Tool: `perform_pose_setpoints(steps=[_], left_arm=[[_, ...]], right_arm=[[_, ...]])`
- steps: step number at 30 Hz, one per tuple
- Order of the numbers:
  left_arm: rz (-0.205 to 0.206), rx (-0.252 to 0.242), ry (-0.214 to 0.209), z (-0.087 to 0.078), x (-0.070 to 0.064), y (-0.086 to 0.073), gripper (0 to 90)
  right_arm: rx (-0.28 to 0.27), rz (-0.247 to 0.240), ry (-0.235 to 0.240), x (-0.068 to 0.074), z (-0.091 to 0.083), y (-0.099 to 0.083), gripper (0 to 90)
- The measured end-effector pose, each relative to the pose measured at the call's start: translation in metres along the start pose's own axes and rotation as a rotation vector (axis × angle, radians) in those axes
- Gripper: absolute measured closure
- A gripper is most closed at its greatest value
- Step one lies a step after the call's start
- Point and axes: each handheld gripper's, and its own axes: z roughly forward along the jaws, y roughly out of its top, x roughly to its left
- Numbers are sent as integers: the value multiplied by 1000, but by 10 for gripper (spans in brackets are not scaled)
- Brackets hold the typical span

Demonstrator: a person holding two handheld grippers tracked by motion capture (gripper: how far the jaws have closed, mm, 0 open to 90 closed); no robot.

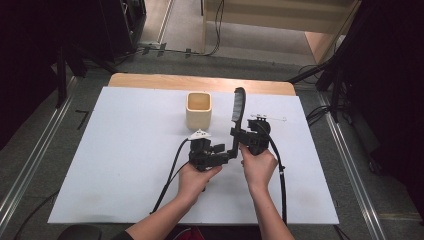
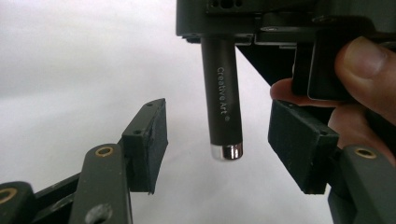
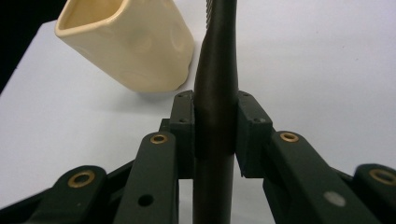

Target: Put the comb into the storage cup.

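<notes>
white sheeting covers the table [image 1: 125, 150] before us, with a strip of bare wood at its far edge and dark floor all round. from the high view we hold the right gripper [image 1: 239, 137] upright, pinching a long black brush [image 1: 238, 107] by its handle so that the head stands up toward the far edge. the cream cup [image 1: 198, 110] sits just left of the brush, apart from it. our left gripper [image 1: 227, 155] lies low and points right, toward the lower end of the handle.

along the left gripper [image 2: 219, 140] view, our two fingers [image 2: 147, 140] stand spread wide, one on either side of the brush handle [image 2: 222, 102] and touching neither side of it. the handle hangs down from the right gripper's body above, with its silver cap between our pads.

along the right gripper [image 3: 215, 126] view, our fingers [image 3: 183, 126] are pressed against both sides of the dark handle [image 3: 215, 93], gripping it firmly. the cup [image 3: 135, 42] stands behind, to the left, on the white sheet.
</notes>
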Motion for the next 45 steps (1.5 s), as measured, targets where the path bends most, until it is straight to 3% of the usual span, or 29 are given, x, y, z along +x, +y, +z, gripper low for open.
perform_pose_setpoints(steps=[5,9,13,23,26,32,34,45], left_arm=[[9,55,-2,-11,3,6,384],[21,102,-13,-18,6,11,377],[32,149,-34,-24,10,14,376],[140,242,-4,-39,9,20,369],[122,274,-31,-43,12,22,356],[149,299,-22,-49,16,22,345],[163,309,-20,-52,18,21,345],[164,332,-15,-74,29,19,344]], right_arm=[[-26,-38,-10,4,-1,-2,703],[-77,-99,-46,12,-5,-5,703],[-93,-122,-38,15,-4,-7,703],[-141,-156,-10,18,-4,-13,703],[-164,-163,0,18,-5,-15,703],[-189,-188,12,22,-5,-19,703],[-196,-176,31,23,-6,-20,703],[-239,-193,57,26,-9,-22,703]])
